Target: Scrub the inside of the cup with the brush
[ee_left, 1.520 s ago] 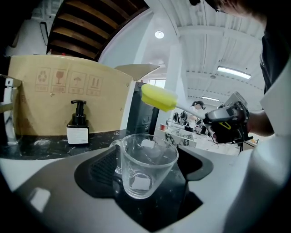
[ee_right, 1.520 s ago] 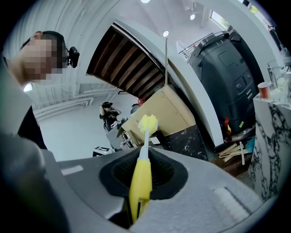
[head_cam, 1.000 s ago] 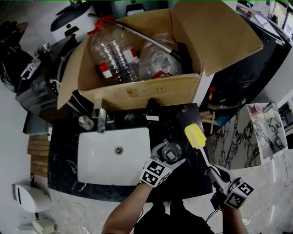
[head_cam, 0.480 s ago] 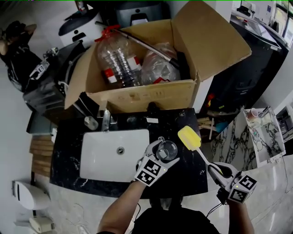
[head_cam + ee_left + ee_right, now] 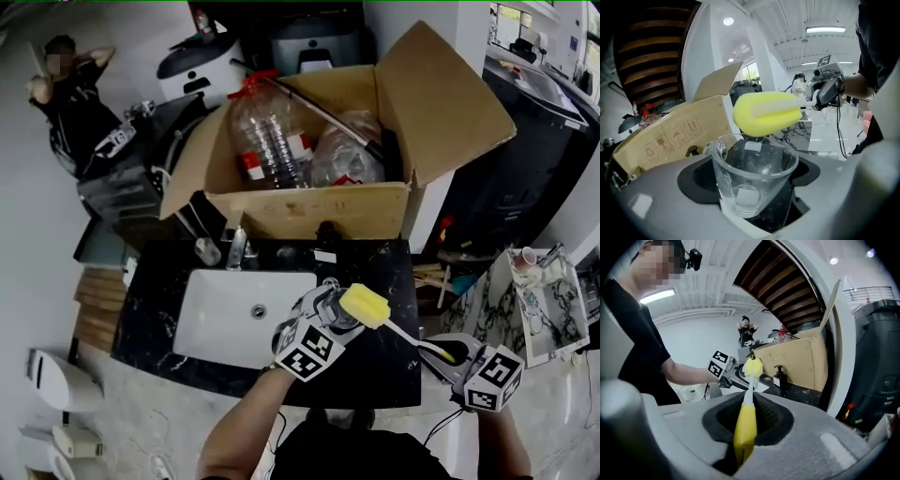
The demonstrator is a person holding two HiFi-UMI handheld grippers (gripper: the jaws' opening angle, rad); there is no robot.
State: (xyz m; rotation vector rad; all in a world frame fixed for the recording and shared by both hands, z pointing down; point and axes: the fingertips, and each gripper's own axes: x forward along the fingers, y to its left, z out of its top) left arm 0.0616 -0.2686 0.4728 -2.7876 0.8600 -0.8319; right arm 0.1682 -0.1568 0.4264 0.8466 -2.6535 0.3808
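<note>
As brush (image 5: 766, 112) swings in from right, sponge head now hovers just above cup (image 5: 752, 176) rim; left gripper (image 5: 317, 321) clamps cup beside sink (image 5: 230, 323), right gripper (image 5: 745, 430) clamps brush handle; scrubbing about to begin.

left hand-held gripper (image 5: 322, 309) clamped, right hand-held gripper (image 5: 444, 353) clamped

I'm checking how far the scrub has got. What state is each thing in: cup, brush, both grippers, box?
Cup: upright, empty, clamped between jaws.
Brush: held by its handle, sponge head above the cup's rim, not yet inside.
Left gripper: shut on the cup.
Right gripper: shut on the brush.
Cardboard box: flaps open, plastic bottles inside.
</note>
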